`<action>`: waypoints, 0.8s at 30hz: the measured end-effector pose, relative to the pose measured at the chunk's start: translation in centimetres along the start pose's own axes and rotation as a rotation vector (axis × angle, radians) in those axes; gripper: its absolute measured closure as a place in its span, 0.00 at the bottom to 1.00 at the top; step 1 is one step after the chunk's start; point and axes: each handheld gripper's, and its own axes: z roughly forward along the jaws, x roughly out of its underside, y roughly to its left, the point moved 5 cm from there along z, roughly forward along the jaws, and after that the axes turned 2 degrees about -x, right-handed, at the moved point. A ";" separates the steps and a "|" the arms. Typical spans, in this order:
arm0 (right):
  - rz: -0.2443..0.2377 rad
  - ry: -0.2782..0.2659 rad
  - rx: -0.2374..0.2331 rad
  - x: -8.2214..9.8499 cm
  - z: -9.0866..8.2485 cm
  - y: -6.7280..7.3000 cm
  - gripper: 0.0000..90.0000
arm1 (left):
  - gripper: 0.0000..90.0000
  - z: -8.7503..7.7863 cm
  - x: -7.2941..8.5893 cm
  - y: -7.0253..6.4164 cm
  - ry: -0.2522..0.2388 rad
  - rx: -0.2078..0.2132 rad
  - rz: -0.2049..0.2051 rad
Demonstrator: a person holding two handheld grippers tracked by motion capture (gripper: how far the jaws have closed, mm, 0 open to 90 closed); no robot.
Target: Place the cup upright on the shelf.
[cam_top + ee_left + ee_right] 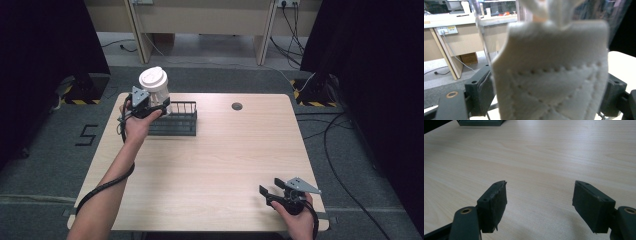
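A clear plastic cup with a white lid [154, 81] and a white embossed sleeve [551, 75] is held up above the table's far left. My left gripper [150, 105] is shut on it, its jaws pressing the sleeve from both sides. Just right of it a dark wire rack [175, 120] stands on the wooden table [215, 160]. My right gripper [272, 196] rests near the table's front right edge, open, with bare wood between its pads [496, 202].
A round grey grommet [237, 106] sits in the tabletop at the back. Desks, cables and wall sockets lie beyond the far edge. Black curtains stand at both sides. The rack's corner [480, 122] appears far off in the right gripper view.
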 end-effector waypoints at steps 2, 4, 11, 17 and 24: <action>0.006 0.000 0.001 0.0 0.0 0.0 0.31 | 0.19 0.3 0.2 0.0 0.006 -0.004 0.001; 0.002 0.000 0.000 0.0 0.0 0.0 0.31 | 0.19 0.6 0.3 0.0 0.011 -0.007 -0.002; 0.008 0.001 0.000 0.0 0.0 0.0 0.31 | 0.19 1.4 0.8 -0.3 0.028 -0.014 -0.003; 0.006 0.001 0.000 0.0 0.0 0.0 0.31 | 0.19 1.9 1.5 -0.4 0.046 -0.024 -0.007; 0.006 0.002 -0.001 0.0 0.0 0.0 0.31 | 0.19 2.3 2.3 -0.4 0.067 -0.032 -0.011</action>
